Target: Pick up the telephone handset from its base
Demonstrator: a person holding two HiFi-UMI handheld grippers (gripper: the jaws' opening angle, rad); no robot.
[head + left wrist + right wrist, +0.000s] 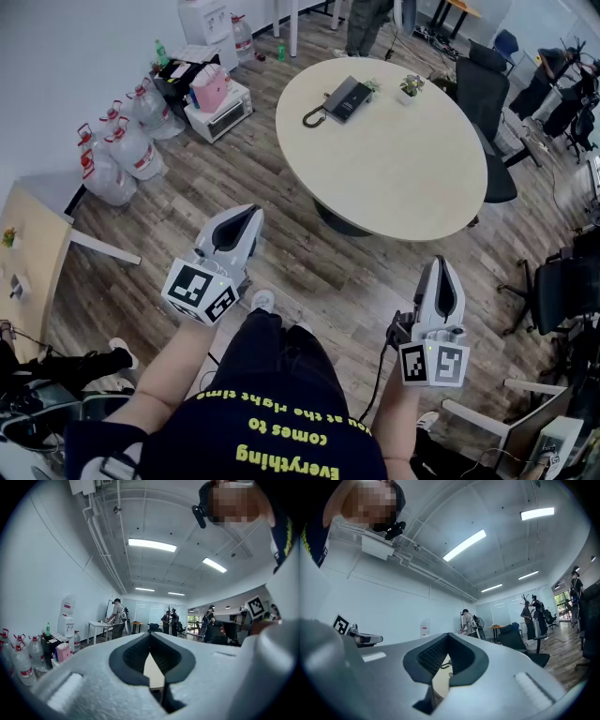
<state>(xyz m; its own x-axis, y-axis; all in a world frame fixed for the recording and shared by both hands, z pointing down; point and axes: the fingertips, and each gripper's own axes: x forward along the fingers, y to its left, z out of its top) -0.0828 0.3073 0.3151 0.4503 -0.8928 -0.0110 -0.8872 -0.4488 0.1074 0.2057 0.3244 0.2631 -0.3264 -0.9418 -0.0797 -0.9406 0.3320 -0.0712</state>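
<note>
Telephone handset (327, 101): along the left edge of its base (351, 97), far side of the round table (403, 178).
Left gripper (251, 213): jaws closed, empty, well short of the table.
Right gripper (439, 266): jaws closed, empty, near the table's edge.

Ahead of you: round table (403, 159), small plant (410, 87) on it; water jugs (122, 150), microwave (220, 111) on floor left; black chair (483, 94) behind table.
</note>
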